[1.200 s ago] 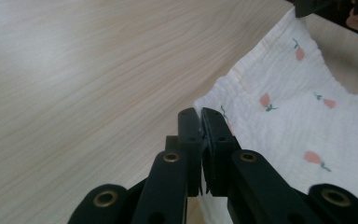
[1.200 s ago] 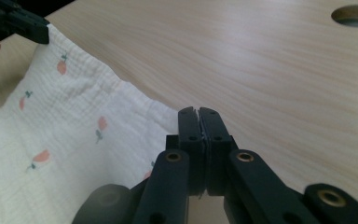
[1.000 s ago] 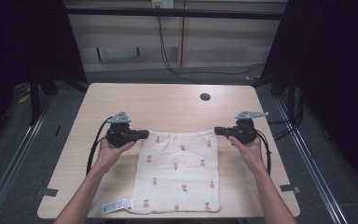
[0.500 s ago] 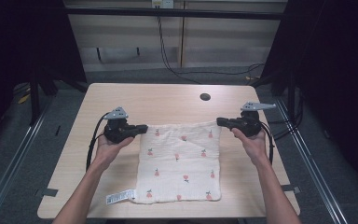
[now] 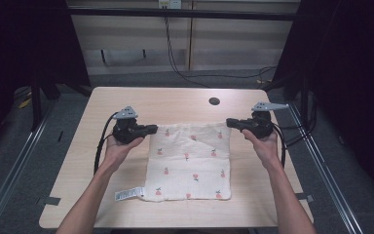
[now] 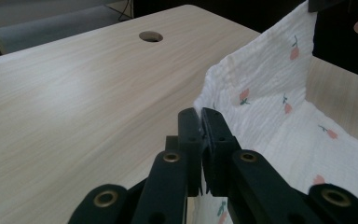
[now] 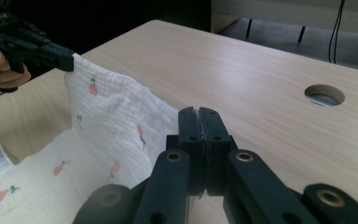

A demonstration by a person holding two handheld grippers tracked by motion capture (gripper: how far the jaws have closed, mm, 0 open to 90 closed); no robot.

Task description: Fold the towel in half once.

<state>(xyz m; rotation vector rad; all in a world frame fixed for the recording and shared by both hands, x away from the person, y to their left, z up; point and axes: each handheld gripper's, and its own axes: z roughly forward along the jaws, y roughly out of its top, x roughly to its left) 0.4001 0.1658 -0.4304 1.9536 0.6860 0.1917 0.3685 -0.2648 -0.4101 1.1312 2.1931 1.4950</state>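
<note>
Nearest the person, the near edge of a white cloth (image 5: 189,170) printed with small red fruit lies flat on the pale wooden table (image 5: 175,100). A white care label (image 5: 129,193) sticks out beside the cloth's near left corner.

Further up, the person's two forearms reach in from the bottom. The left gripper (image 5: 148,130) has its jaws clenched on the cloth's far left corner, and the right gripper (image 5: 230,122) has its jaws clenched on the far right corner. In each gripper view the black jaws sit pressed together with white fabric pinched between them.

Compared with a second ago, the right gripper is a little higher and both grippers sit further from the person. The far edge of the cloth now hangs lifted off the table, stretched fairly taut between the two grippers, while the near part has slid away from the table's front edge and still rests on the wood.

This suggests the cloth is being picked up by its far corners, probably to fold or spread it; the lift looks only begun.

Beyond the cloth, a round cable hole (image 5: 214,101) sits in the tabletop.
</note>
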